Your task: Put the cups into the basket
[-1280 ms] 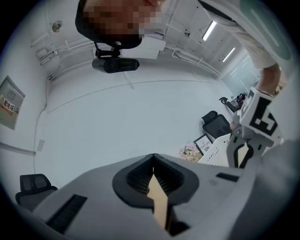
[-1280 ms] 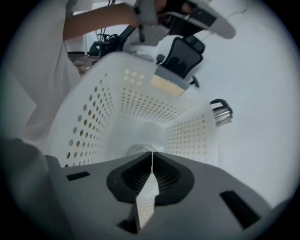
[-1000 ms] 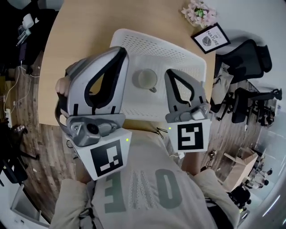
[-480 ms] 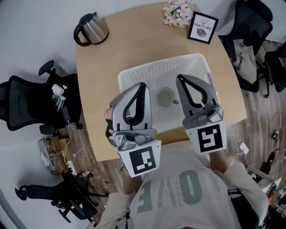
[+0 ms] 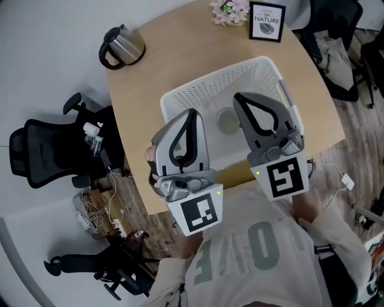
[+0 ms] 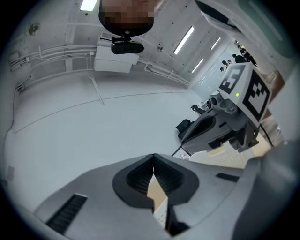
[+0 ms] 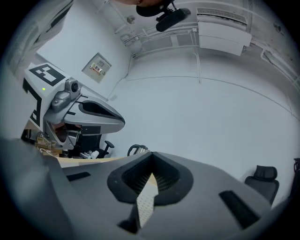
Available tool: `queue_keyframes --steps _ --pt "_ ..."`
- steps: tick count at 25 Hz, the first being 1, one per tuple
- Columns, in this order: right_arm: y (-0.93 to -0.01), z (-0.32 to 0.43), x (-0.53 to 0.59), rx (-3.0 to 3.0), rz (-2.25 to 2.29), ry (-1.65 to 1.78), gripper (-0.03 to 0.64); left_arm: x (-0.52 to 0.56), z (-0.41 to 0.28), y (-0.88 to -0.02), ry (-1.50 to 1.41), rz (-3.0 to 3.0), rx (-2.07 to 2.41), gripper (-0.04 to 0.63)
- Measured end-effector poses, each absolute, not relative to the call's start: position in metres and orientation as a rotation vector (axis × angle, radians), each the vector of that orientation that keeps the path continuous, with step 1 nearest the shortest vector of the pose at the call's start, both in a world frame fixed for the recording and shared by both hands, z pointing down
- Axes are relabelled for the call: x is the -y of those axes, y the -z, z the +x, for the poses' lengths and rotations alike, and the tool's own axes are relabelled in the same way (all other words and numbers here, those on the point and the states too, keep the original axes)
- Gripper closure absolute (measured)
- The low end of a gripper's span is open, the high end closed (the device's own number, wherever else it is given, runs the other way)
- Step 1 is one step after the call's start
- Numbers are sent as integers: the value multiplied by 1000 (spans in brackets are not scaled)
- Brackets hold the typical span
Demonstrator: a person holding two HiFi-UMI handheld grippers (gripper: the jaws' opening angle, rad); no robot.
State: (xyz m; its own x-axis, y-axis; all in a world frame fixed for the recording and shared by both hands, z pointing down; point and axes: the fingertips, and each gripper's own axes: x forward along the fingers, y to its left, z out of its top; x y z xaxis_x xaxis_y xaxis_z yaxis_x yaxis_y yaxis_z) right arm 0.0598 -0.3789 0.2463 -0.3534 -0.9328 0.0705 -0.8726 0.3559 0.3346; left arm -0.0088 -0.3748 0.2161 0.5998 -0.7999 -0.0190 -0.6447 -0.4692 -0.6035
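Observation:
A pale cup [image 5: 227,120] stands upright inside the white perforated basket [image 5: 210,81] on the round wooden table [image 5: 144,78]. Both grippers are held up over the basket's near side, one on each side of the cup, above it. My left gripper [image 5: 192,114] is shut with nothing in it, and so is my right gripper [image 5: 238,97]. In the left gripper view the jaws [image 6: 153,158] meet, with wall and ceiling beyond. The right gripper view shows the same shut jaws [image 7: 151,157]. Each view shows the other gripper beside it.
A steel kettle [image 5: 123,43] stands at the table's far left. A framed print [image 5: 267,21] and pink flowers [image 5: 228,9] sit at the far edge. Black office chairs stand left [image 5: 48,150] and right [image 5: 336,36] of the table. Cables lie on the floor [image 5: 99,213].
The head view has swung and pulled back, so the kettle and more of the table show. Both grippers stay shut over the basket's near side; the cup has not moved.

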Motion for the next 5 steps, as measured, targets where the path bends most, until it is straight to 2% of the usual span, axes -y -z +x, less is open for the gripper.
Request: queue_keyframes --steps 5 --pt "-247 56 373 2359 1587 350 620 369 -8 -216 341 -2288 -1116 586"
